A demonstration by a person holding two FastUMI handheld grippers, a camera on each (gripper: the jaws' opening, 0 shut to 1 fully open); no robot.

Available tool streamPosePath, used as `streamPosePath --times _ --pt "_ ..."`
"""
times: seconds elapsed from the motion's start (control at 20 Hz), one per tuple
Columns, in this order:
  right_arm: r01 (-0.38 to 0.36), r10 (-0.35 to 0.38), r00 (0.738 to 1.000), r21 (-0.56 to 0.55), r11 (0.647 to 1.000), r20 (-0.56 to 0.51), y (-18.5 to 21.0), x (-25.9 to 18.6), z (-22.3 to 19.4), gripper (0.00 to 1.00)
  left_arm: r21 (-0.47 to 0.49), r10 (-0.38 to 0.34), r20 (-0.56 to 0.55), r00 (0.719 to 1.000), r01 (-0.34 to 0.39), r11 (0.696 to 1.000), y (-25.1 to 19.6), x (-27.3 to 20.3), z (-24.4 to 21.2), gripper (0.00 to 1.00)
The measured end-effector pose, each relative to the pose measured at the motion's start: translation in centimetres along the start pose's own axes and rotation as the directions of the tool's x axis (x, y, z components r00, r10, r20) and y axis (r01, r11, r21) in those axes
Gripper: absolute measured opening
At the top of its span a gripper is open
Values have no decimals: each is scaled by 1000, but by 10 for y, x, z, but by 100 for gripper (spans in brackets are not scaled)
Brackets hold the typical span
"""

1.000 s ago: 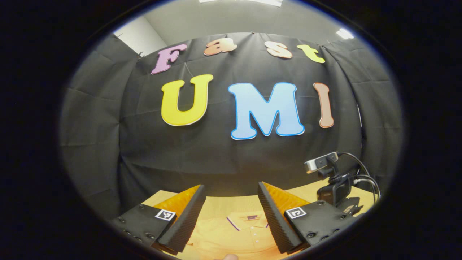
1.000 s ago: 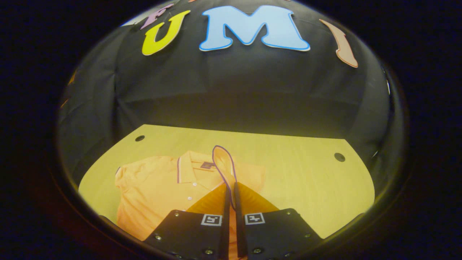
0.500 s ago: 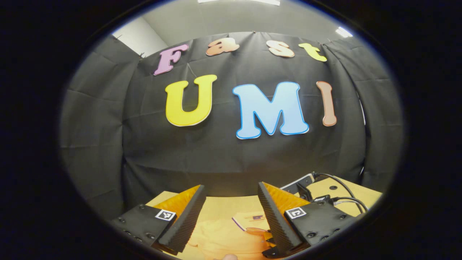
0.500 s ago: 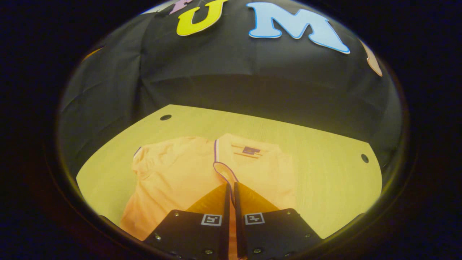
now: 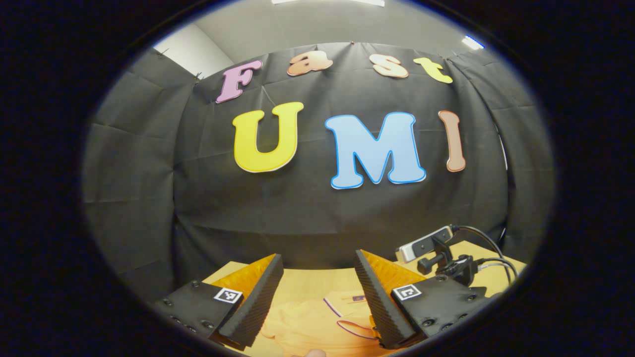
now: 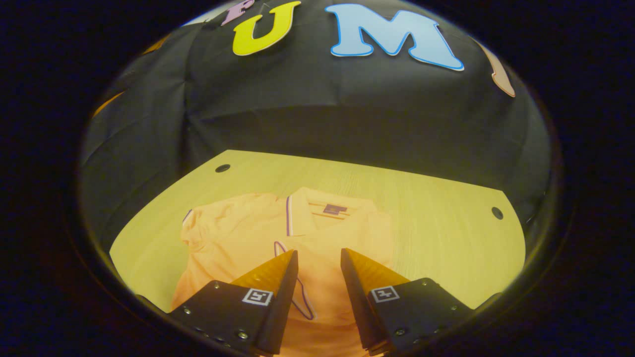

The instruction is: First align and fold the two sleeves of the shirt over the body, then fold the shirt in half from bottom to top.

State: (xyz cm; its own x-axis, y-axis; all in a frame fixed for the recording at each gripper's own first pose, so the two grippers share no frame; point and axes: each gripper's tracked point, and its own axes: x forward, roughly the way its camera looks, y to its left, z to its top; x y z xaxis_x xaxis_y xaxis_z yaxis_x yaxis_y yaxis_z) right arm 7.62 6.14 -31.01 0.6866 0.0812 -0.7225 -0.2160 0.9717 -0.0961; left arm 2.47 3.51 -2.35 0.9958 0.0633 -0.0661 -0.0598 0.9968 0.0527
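Orange knit shirt [image 6: 297,238] lies rumpled on the woodgrain table [image 6: 436,218]; right gripper [image 6: 317,263] and left gripper [image 5: 317,267] both spread apart.

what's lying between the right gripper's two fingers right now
In the right gripper view, the open right gripper has the orange shirt between its fingers, with the folded-over sleeve's purple-trimmed cuff lying beside one finger.

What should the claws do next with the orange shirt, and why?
Probably the left claw should go for the other sleeve. The right claw is open over the shirt, one sleeve already lies on the body, and the other still sticks out.
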Motion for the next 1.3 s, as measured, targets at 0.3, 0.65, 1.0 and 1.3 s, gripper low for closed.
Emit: streamPosePath --times 0.3,0.65,1.0,1.3 --pt "36 -36 999 22 999 34 -23 -15 13 57 -29 -2 -52 999 1 1000 12 10 -20 94" --pt "84 -87 993 47 995 78 -48 -30 23 57 -47 71 -221 973 -84 995 64 29 -99 94" --pt "87 -91 992 50 995 87 -51 -32 25 57 -46 192 -396 898 -228 973 154 37 -205 95" --pt "91 -96 990 60 994 98 -56 -38 28 57 -28 221 -539 813 -280 960 196 28 -282 95"
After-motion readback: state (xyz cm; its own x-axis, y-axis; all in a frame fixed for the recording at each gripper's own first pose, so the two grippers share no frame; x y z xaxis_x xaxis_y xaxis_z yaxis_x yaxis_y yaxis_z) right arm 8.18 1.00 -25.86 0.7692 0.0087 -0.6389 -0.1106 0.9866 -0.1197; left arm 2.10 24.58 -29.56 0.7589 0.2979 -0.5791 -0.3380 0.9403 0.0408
